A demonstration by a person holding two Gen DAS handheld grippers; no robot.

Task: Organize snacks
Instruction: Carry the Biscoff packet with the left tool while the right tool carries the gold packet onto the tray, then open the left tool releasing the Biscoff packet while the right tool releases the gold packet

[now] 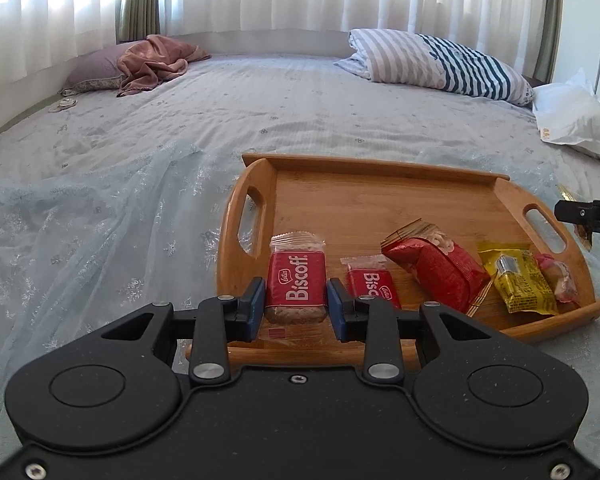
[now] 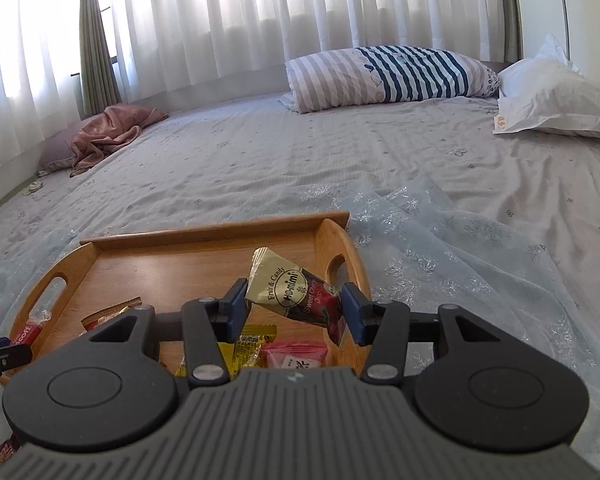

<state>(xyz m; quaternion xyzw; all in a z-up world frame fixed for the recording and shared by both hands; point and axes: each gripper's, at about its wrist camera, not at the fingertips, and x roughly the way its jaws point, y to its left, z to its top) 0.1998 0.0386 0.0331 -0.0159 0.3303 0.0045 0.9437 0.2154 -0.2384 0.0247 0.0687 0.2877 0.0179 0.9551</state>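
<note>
Currently my left claw [image 1: 296, 304] grips one Biscoff packet [image 1: 296, 286], long axis toward 12 o'clock; my right claw [image 2: 294, 310] grips one candy packet [image 2: 290, 292], tilted toward 11 o'clock, over the tray [image 2: 204, 230].

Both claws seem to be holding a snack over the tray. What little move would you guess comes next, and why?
Probably the left claw lowers its biscuit packet onto the tray and lets go: it hangs just above bare wood, beside another biscuit packet.

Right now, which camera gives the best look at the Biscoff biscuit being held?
The left wrist view: the Biscoff biscuit sits centred between the left gripper fingers, label readable. The right wrist view shows only a red sliver of it at the tray's left end.
</note>
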